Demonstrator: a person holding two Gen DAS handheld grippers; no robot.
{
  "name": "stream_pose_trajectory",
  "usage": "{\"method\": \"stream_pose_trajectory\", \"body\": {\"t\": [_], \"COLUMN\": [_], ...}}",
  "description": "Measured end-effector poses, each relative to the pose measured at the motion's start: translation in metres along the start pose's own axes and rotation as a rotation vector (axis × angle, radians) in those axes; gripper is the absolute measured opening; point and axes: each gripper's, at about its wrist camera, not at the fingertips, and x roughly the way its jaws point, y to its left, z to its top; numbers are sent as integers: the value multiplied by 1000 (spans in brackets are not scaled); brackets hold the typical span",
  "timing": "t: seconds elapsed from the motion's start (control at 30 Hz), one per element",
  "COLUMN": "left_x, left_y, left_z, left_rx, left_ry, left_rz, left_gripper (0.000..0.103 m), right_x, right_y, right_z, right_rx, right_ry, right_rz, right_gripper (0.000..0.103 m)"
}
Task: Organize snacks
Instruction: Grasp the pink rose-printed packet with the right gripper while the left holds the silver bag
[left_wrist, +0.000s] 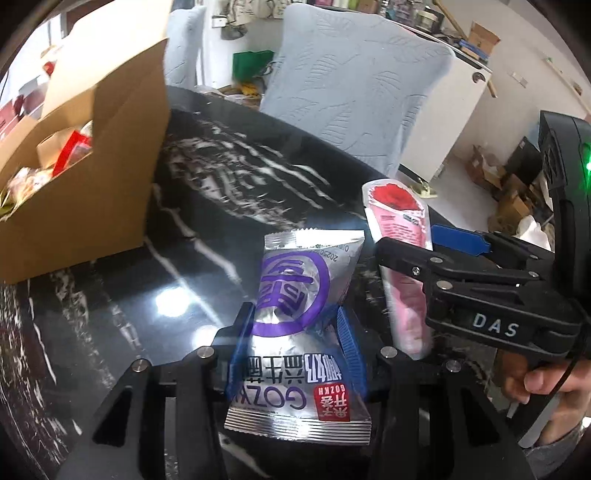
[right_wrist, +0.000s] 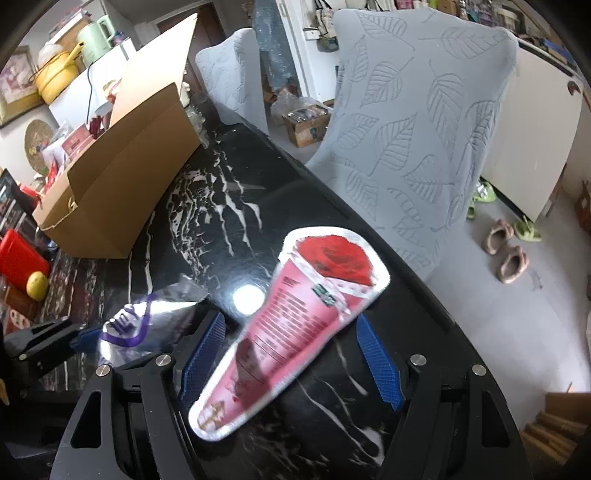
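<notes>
My left gripper (left_wrist: 295, 347) is shut on a silver snack packet with a purple emblem (left_wrist: 301, 295), its blue pads pinching the packet's middle just above the black marble table (left_wrist: 207, 206). The packet also shows in the right wrist view (right_wrist: 147, 325). My right gripper (right_wrist: 291, 354) is open, its blue fingers on either side of a pink cone-shaped packet with a red rose (right_wrist: 295, 314) lying on the table. That packet shows in the left wrist view (left_wrist: 402, 236) under the right gripper (left_wrist: 424, 251). An open cardboard box (left_wrist: 85, 184) holding several snacks stands at the left.
The cardboard box (right_wrist: 125, 192) sits at the table's far left. Two grey leaf-patterned chairs (right_wrist: 424, 122) stand behind the table's far edge. A red container (right_wrist: 18, 258) and a yellow fruit (right_wrist: 37, 284) lie at the left. Slippers (right_wrist: 506, 251) lie on the floor.
</notes>
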Motion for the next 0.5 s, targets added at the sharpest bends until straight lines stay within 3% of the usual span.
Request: {"method": "stream_pose_trajectory", "body": {"t": [0.23,0.3,0.43,0.5], "left_x": [-2,-3,-1,-3], "left_y": [17,19,23,22], "left_z": [-7,-7,-12,-14], "left_rx": [-5,-9,-21,-8], "left_ry": [-6,-4,0,-8], "left_rz": [18,12,-4,1], "left_gripper": [45,45,45,45], "right_x": [9,9,4,2], "right_y": [19,24,25,26], "right_z": [-4,-8,-13,-15], "right_rx": [-101,-136,-155,-149], "right_ry": [-26,-47,-68,-69], "right_rz": [-122,-144,-127,-124], "right_gripper": [74,68,39,34]}}
